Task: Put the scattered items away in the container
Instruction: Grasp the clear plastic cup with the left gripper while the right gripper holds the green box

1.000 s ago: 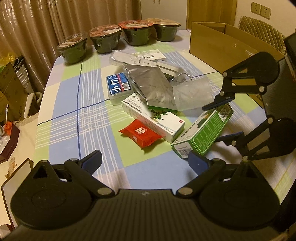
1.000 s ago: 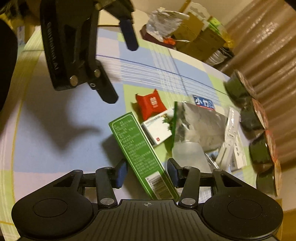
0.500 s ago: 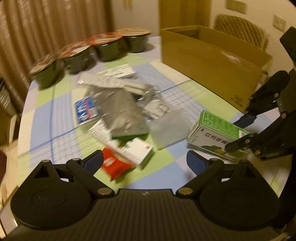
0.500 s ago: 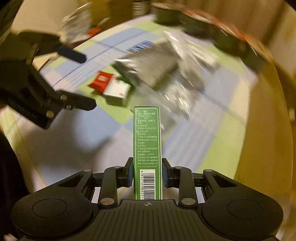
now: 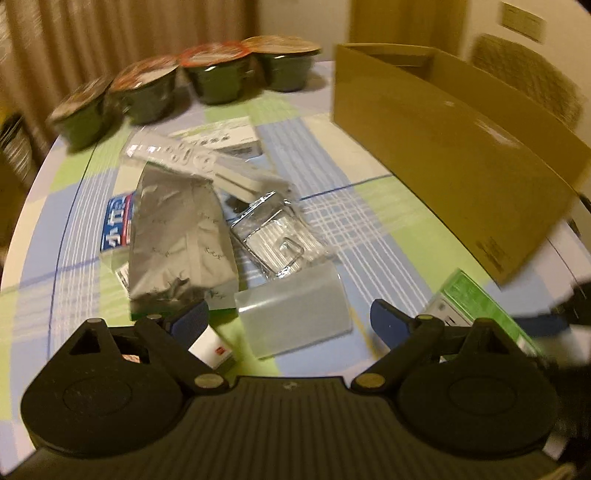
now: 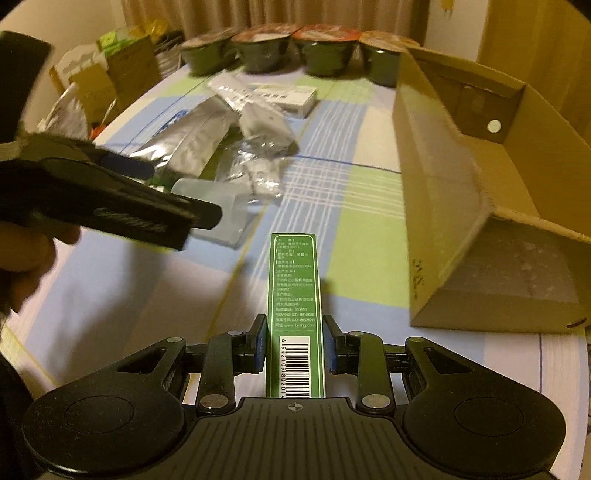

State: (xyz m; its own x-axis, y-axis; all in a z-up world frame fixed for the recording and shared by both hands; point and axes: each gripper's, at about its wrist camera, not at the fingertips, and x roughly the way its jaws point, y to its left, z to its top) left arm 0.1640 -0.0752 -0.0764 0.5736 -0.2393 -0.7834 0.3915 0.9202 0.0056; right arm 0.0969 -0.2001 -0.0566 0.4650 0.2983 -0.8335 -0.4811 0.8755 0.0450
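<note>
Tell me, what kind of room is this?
Probably a dining room at home. There is a checked tablecloth on the table, a row of lidded noodle bowls, curtains behind them, and a chair beside the cardboard box.

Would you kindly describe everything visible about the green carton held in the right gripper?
The long, narrow green cardboard carton has white print and a barcode panel at its near end. It is clamped between the fingers of the right hand-held gripper, pointing forward, lifted above the checked tablecloth, just left of the open brown cardboard box.
</note>
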